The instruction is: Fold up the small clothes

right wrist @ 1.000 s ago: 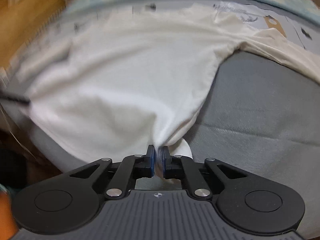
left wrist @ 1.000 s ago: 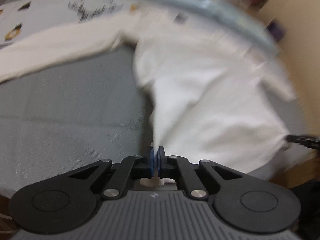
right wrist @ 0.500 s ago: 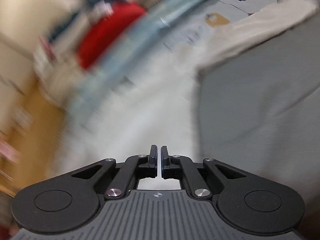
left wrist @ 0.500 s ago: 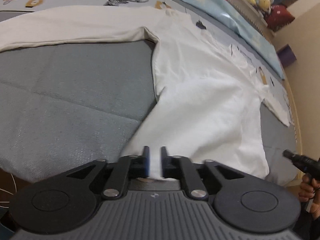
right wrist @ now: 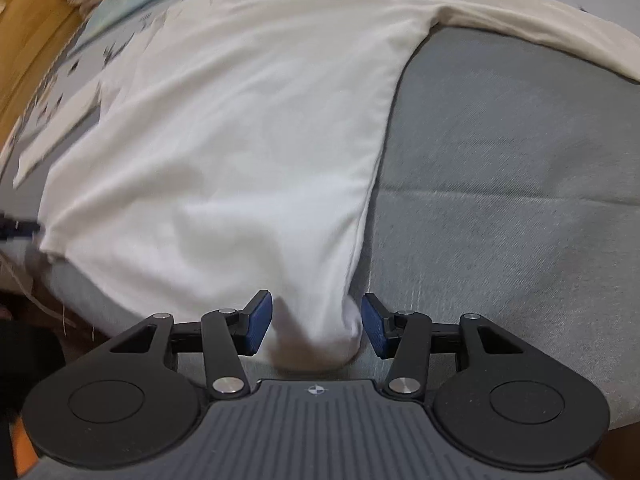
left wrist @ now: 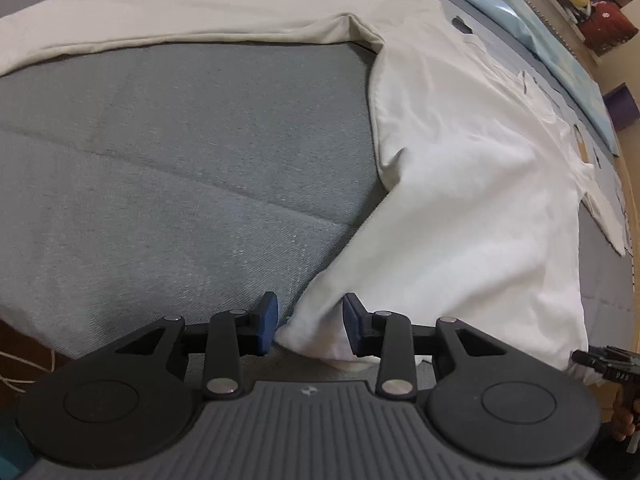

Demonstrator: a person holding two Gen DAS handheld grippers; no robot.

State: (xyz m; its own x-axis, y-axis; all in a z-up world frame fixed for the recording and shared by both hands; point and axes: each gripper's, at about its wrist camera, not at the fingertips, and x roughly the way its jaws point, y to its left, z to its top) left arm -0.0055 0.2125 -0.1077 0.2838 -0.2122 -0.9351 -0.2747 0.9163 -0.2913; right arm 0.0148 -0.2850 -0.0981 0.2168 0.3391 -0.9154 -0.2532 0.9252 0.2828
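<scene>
Both claws parted — left claw point(left wrist: 311, 323), right claw point(right wrist: 317, 330) — straddling white shirt point(left wrist: 460, 184) hem corners.

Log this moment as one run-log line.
phase: hem corners released | left tool: open, hem corner between jaws | right tool: open, other corner between jaws | white shirt: spread on grey cushion

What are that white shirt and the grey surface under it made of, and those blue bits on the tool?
The white shirt looks like soft matte cotton knit: it drapes and wrinkles. The grey surface seems a woven, slightly heathered upholstery fabric with stitched seams. The blue pads on the right hand-held gripper look like textured rubber, though that is uncertain.
</scene>
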